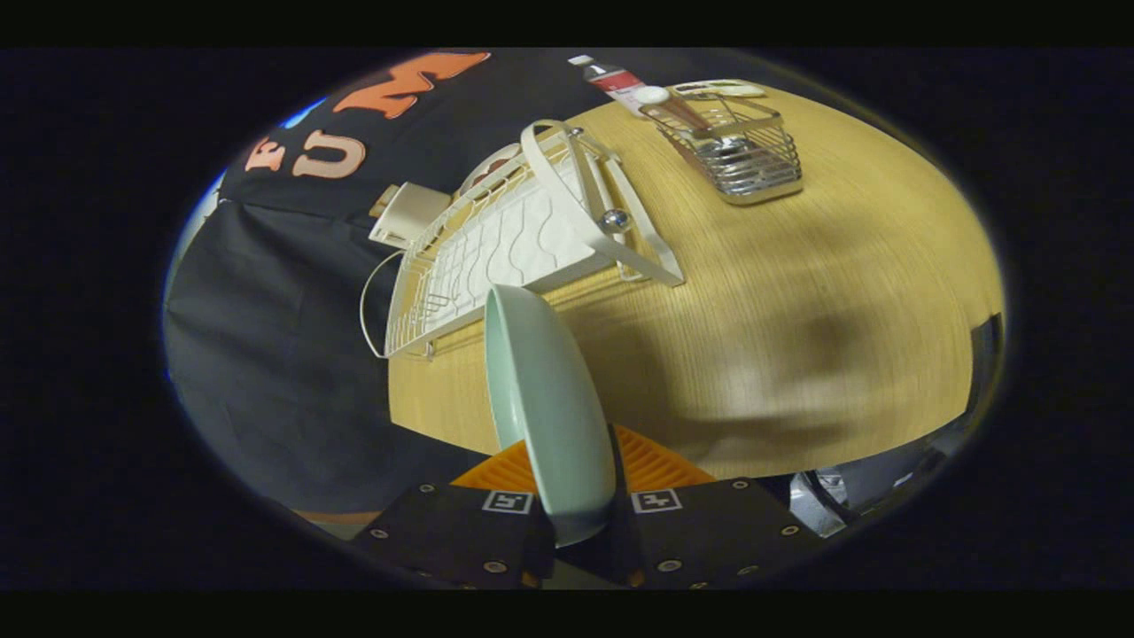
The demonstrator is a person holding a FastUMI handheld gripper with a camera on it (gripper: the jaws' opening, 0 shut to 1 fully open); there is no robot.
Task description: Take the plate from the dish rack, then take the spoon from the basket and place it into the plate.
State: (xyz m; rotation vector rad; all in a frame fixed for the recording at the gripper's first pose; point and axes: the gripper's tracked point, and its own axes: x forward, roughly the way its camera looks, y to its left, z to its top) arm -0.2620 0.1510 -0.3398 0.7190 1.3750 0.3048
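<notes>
Wood-grain worktop point(797, 292) tilted across the centre and right, a red-labelled bottle point(613, 81) lying at its far edge, upper middle, a small cream box point(409, 213) at centre left

Setting: staged kitchen counter inside recording booth. Black cloth wall point(266, 310) hanging behind round wooden tabletop point(797, 292), marking it as booth, not real home. Kitchen items sitting on tabletop: white wire dish rack point(496, 248), chrome wire basket point(744, 151) holding utensil, capped plastic bottle point(611, 80) lying just beyond basket. Pale green plate point(549, 408) standing on edge between gripper point(580, 505) fingers, both fingers pressing on it.
</notes>
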